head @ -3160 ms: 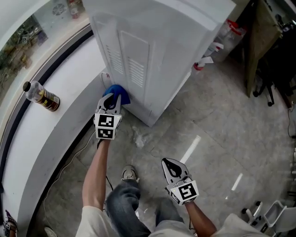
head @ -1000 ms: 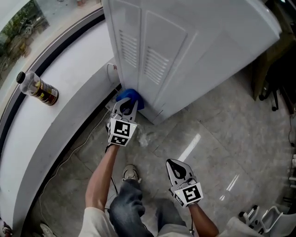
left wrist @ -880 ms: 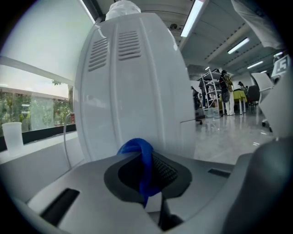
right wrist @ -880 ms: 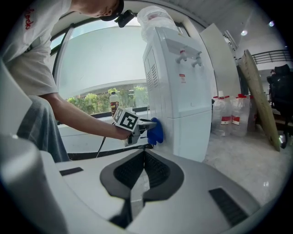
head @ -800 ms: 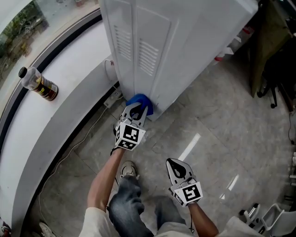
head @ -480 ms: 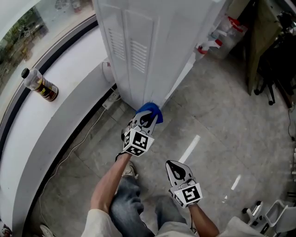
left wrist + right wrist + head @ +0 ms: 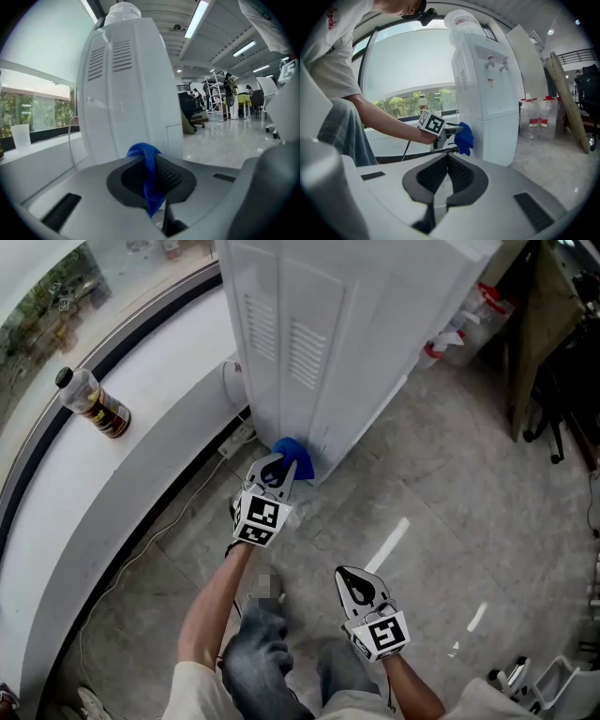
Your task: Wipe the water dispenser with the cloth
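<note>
The white water dispenser [image 7: 337,324] stands on the floor, its vented back panel facing the window sill. My left gripper [image 7: 278,468] is shut on a blue cloth [image 7: 292,456], held against the dispenser's lower back corner near the floor. In the left gripper view the blue cloth [image 7: 149,178] hangs pinched between the jaws with the dispenser [image 7: 126,89] just ahead. My right gripper [image 7: 357,590] hangs lower right, away from the dispenser, jaws shut on nothing. The right gripper view shows the dispenser [image 7: 485,89], the left gripper [image 7: 450,131] and the cloth [image 7: 464,137].
A brown bottle [image 7: 96,402] lies on the curved white sill [image 7: 141,427]. A cable and power strip [image 7: 236,441] run along the floor by the sill. Water jugs and a spray bottle [image 7: 448,341] stand behind the dispenser. Chairs [image 7: 562,381] sit at right.
My left gripper slid the cloth along the dispenser's base toward the right corner, then came back a little to the left. The right gripper stayed put.
</note>
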`<action>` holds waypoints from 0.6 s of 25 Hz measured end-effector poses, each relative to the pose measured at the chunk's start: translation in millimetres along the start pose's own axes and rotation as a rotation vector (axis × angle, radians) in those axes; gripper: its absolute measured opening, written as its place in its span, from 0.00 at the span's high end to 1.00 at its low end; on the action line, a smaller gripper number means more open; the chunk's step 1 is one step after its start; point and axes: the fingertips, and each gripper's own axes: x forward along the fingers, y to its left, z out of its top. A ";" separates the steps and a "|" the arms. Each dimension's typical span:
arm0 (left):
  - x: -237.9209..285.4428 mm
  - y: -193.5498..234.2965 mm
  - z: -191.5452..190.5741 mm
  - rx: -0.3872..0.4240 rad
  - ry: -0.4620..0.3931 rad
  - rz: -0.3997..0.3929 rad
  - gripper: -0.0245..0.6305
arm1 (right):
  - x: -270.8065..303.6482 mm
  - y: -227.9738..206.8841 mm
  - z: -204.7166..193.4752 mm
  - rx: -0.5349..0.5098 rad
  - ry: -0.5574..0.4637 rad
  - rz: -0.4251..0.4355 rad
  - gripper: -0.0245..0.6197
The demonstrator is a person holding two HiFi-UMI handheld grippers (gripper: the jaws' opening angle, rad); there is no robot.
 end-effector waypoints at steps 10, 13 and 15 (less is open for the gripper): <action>23.0 141.3 -65.2 -0.066 0.080 0.172 0.91 | 56.4 -19.2 3.3 0.010 0.052 -0.006 0.94; 32.8 160.5 -80.6 -0.076 0.096 0.178 0.91 | 72.2 -25.1 3.3 0.018 0.057 -0.014 0.94; 39.2 165.6 -86.6 -0.076 0.099 0.175 0.91 | 81.1 -26.9 5.4 0.004 0.072 -0.011 0.94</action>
